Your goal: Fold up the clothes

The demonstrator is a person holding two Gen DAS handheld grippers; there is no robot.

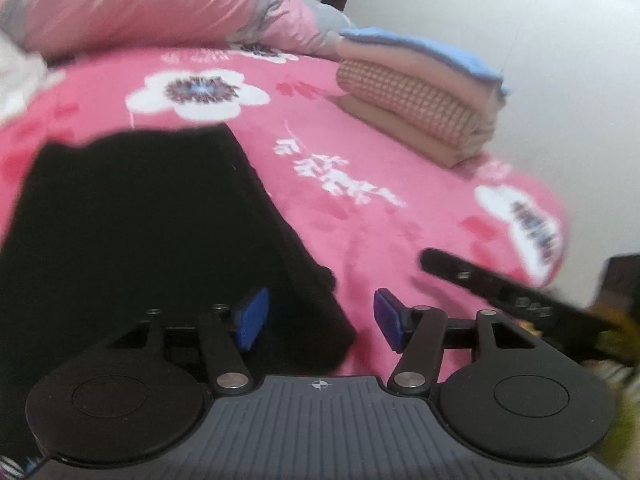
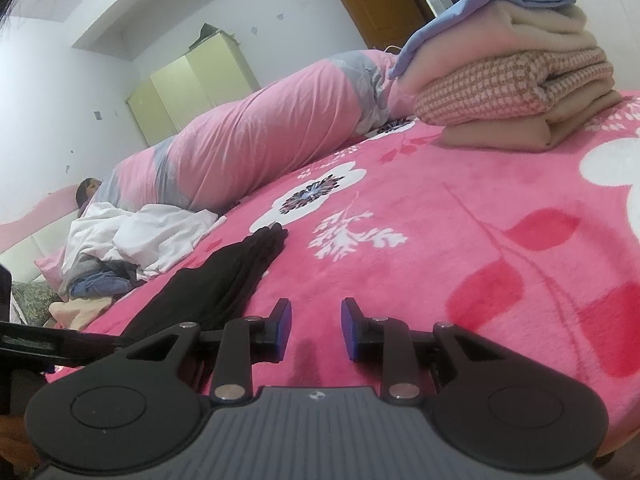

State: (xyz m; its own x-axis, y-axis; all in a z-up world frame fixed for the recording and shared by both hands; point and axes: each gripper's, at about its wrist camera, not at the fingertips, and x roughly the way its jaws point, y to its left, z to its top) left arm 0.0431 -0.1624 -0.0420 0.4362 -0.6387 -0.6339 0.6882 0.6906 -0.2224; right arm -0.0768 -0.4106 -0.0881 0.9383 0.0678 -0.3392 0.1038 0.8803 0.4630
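Blue pads of the left gripper stand apart just above the near corner of the black garment, gripping nothing. That garment lies folded flat on the pink blanket. The right gripper hovers low beside it, jaws parted and empty. Judging by this, one fold is laid and let go (a finished stack waits further back). Next likely comes a fresh grasp on an edge for another fold.
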